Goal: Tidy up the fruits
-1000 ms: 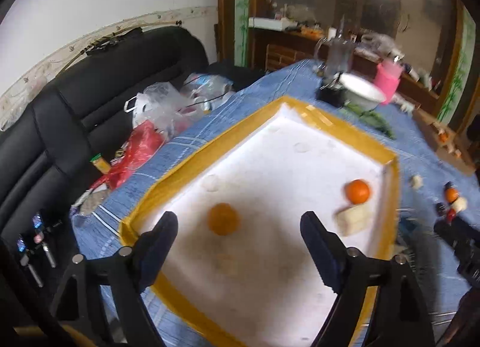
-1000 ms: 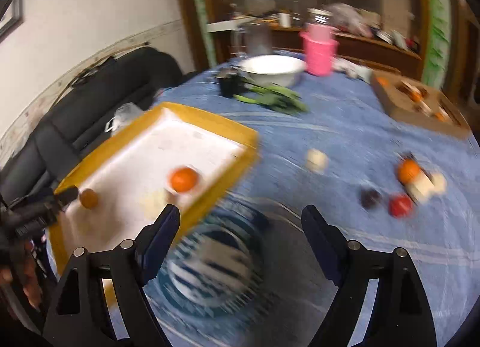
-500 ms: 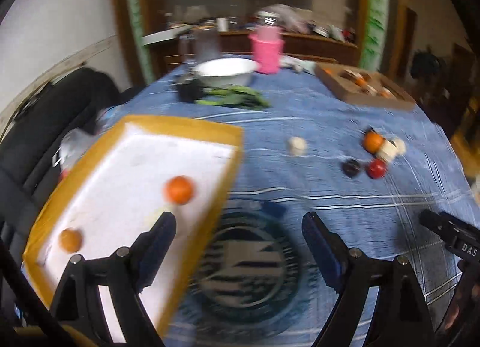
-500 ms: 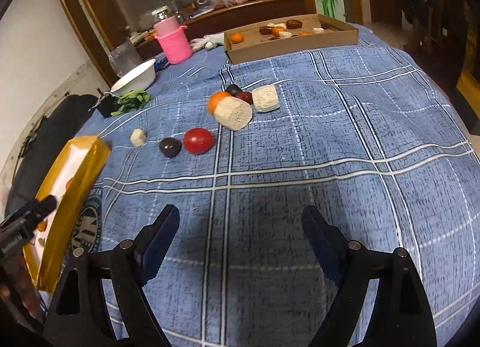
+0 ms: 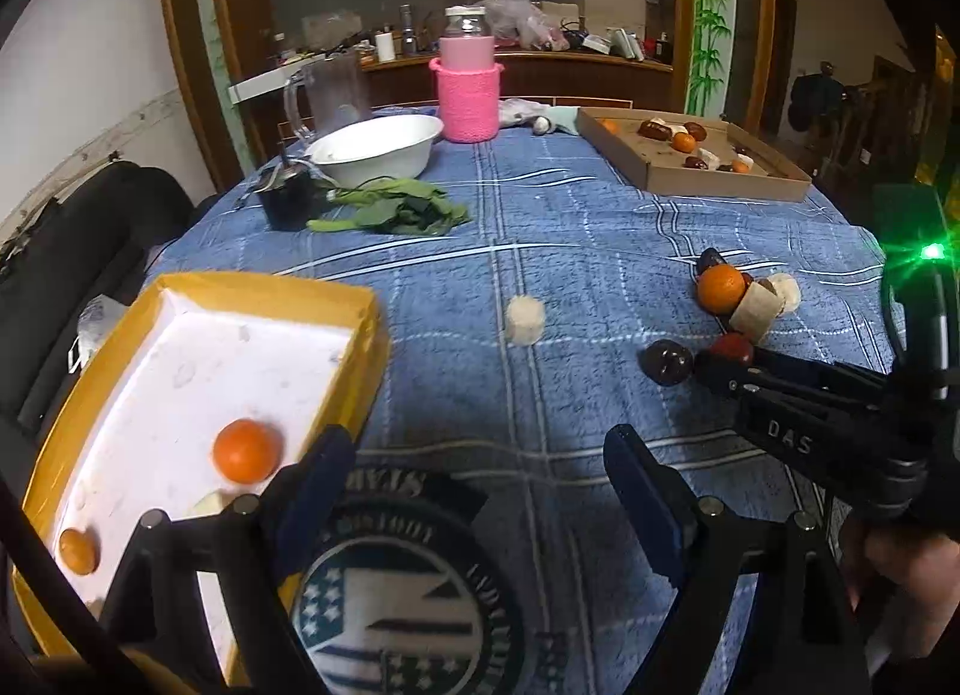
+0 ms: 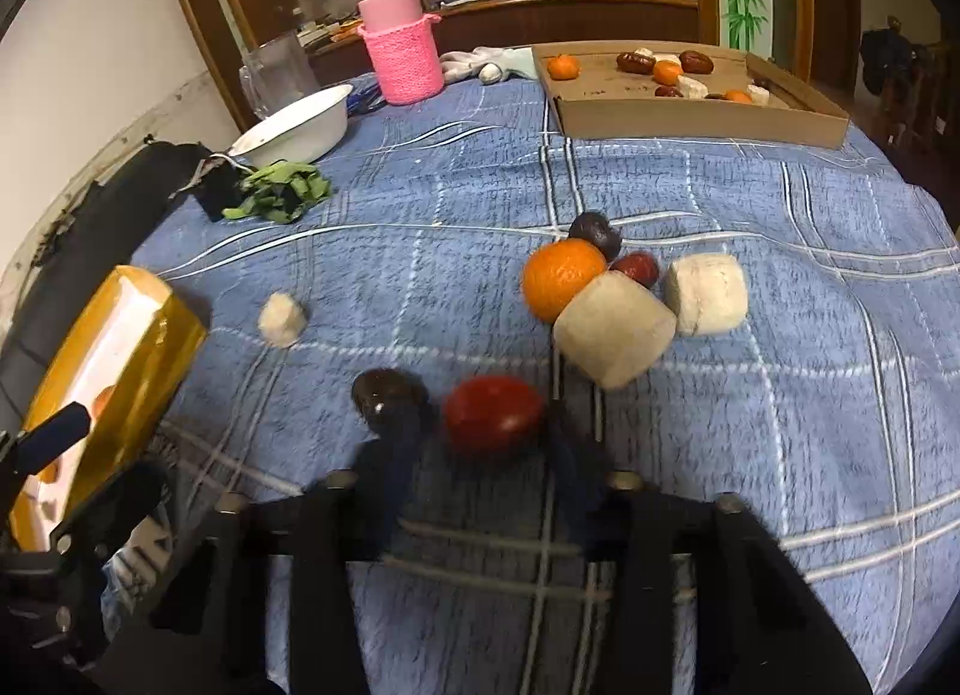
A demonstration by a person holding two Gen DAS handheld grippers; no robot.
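Two wrist views over a round bench (image 5: 540,203) covered with a blue plaid cloth. The right gripper (image 6: 480,455) has just been closing, and its blurred jaws now stand narrow on either side of a red fruit (image 6: 493,416); whether the pads already press it cannot be told from the blur. In the left wrist view this right gripper (image 5: 714,368) enters from the right edge with its tips at the same red fruit (image 5: 733,348), a dark round fruit (image 5: 667,362) just beside them. The left gripper (image 5: 474,485) hangs released, its jaws wide apart and nothing between them, above the cloth beside a yellow-rimmed white tray (image 5: 360,299).

Inside the tray lie an orange (image 5: 247,451), a smaller orange fruit (image 5: 78,551) and a pale piece partly hidden by the left finger. Beyond the red fruit, a cluster lies touching: a larger orange (image 6: 563,278), a pale cylindrical chunk (image 6: 615,335), a second pale chunk (image 6: 708,293), a small red date and a dark fruit. A lone pale piece (image 6: 281,318) lies apart, between the cluster and the tray. At the far edge stands a cardboard box (image 6: 690,122) containing further fruits.
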